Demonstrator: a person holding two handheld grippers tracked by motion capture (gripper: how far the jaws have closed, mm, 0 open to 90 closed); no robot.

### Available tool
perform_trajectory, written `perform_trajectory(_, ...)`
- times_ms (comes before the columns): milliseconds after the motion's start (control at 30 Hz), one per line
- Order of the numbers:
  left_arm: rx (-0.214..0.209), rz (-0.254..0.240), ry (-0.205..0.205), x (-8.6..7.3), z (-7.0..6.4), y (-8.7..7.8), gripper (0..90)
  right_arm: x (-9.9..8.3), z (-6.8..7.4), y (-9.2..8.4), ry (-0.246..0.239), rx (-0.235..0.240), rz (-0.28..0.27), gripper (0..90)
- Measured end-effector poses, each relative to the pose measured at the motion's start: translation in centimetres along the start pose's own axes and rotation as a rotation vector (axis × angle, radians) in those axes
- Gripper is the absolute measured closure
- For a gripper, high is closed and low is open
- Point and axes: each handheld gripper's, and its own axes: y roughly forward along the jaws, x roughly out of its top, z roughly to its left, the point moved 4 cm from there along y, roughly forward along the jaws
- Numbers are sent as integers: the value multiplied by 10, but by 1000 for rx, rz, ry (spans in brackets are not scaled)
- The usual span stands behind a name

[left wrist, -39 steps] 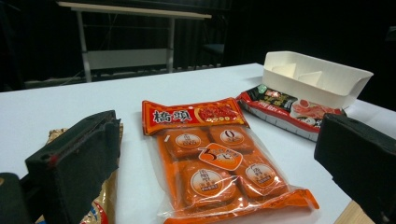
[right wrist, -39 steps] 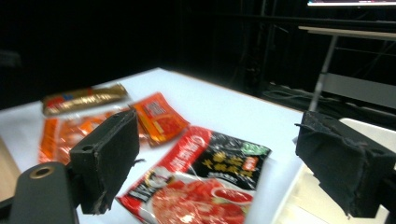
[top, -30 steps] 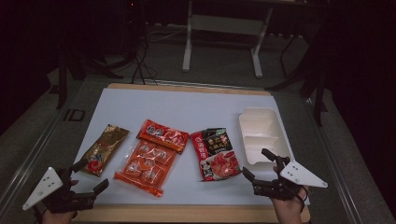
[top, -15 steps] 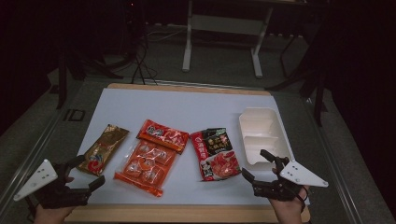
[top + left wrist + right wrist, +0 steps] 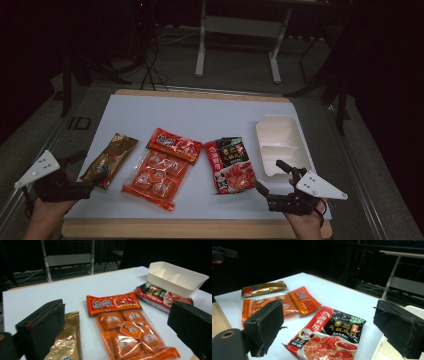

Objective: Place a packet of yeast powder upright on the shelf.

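Gold foil packet [image 5: 110, 160] lies flat beside the left gripper [image 5: 85, 172].

A white tabletop [image 5: 200, 115] with a bare wooden strip along its near edge carries four packets and a tray. Toward the left edge lies a gold packet [image 5: 110, 160]. Beside it, an orange multi-pack [image 5: 156, 179] lies near the front edge, with a red-orange sachet [image 5: 174, 145] overlapping its far end. A red-and-black sauce packet [image 5: 231, 164] lies right of centre, just beside a white compartment tray [image 5: 280, 145] at the right edge.
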Motion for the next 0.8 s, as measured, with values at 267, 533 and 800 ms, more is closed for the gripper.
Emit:
perform_trajectory(267, 31, 54, -9, 2, 28, 21, 147, 2, 6, -1, -23, 12, -5, 95)
perform_trajectory(533, 83, 146, -25, -9, 47, 49, 219, 2, 7, -1, -16, 28, -9, 96)
perform_trajectory(800, 135, 214, -30, -13, 65, 73, 304, 3, 8, -1, -11, 37, -14, 97)
